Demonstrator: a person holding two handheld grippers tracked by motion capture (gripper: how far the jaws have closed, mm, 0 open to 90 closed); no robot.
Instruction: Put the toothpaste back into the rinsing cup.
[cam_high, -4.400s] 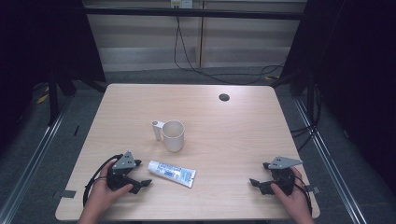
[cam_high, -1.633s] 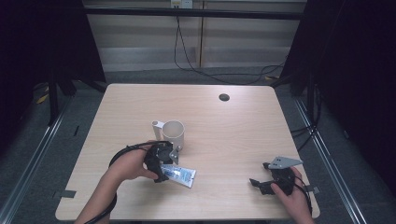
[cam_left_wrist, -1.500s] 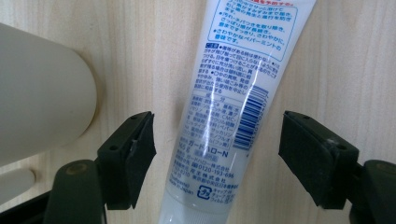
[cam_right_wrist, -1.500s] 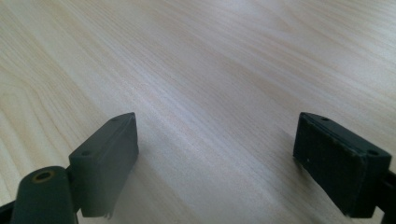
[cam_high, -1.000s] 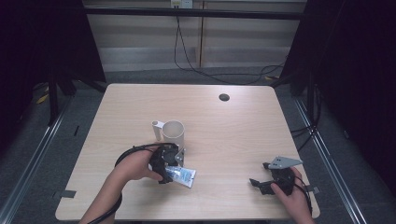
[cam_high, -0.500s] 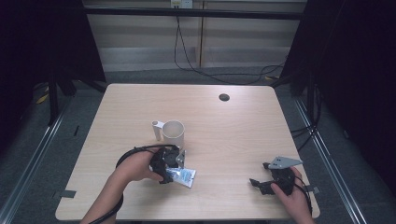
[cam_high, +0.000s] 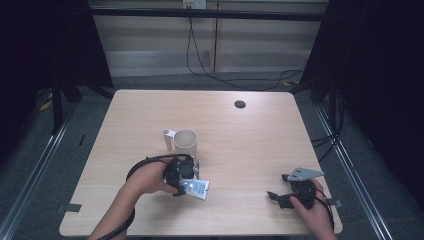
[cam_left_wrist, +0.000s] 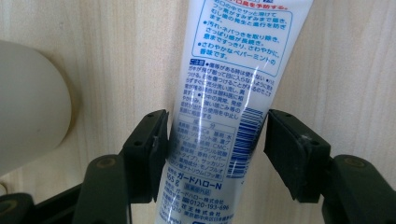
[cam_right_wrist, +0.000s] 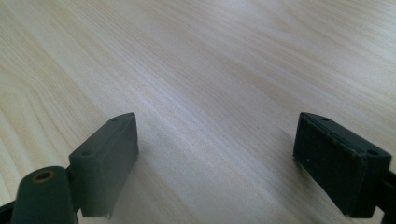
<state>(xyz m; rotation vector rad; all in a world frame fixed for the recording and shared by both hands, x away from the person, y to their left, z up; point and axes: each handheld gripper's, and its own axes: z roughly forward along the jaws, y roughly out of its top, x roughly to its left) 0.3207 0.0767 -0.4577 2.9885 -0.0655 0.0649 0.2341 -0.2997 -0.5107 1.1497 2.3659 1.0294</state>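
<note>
A white toothpaste tube (cam_high: 196, 188) with blue print lies flat on the wooden table (cam_high: 260, 145), just in front of a white mug (cam_high: 185, 142). My left gripper (cam_high: 186, 176) reaches down over the tube's left part. In the left gripper view the tube (cam_left_wrist: 233, 70) runs up between the two jaws of my left gripper (cam_left_wrist: 215, 149); the left jaw touches its edge and the right jaw stands a sliver off it, with no squeeze visible. The mug's wall (cam_left_wrist: 28, 102) bulges in at the left. My right gripper (cam_high: 274, 196) rests open near the front right, and bare wood lies between its jaws (cam_right_wrist: 215, 154).
A small dark round hole (cam_high: 240, 104) sits in the tabletop at the back right. Black cables trail from both grippers. Dark floor and metal rails surround the table.
My left gripper moved from the front left to the tube, then settled lower over it, jaws on either side. The right gripper has stayed put.
</note>
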